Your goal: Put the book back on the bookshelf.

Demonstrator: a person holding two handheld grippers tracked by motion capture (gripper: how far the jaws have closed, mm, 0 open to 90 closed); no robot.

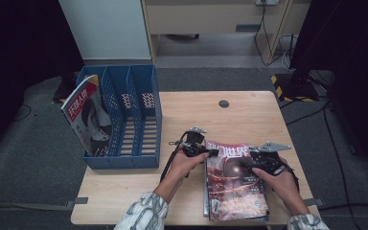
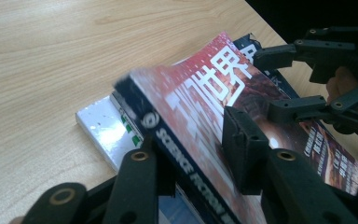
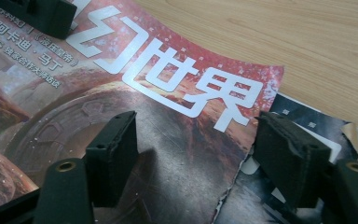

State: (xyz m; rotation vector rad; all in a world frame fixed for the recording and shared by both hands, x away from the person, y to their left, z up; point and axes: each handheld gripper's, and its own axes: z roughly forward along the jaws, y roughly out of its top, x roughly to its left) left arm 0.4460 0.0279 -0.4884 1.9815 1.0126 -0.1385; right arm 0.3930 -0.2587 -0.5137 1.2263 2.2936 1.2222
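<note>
A red science-fiction magazine (image 1: 235, 187) tops a small stack at the table's front right. My left gripper (image 1: 205, 152) is shut on its top-left corner by the spine. In the left gripper view that corner (image 2: 205, 93) is lifted off the white magazine below (image 2: 102, 126), with one jaw on the cover and the other under it, and my left gripper (image 2: 191, 154) clamps it. My right gripper (image 1: 255, 158) hovers open at the top-right corner. In the right gripper view my right gripper (image 3: 200, 149) straddles the cover's right edge (image 3: 168, 84), touching nothing.
A blue three-slot file holder (image 1: 139, 115) stands at the table's left, with one magazine (image 1: 86, 115) upright in its leftmost slot. A cable hole (image 1: 224, 103) sits at the back of the wooden table (image 1: 191, 115). Dark magazines (image 3: 307, 121) lie under the red one.
</note>
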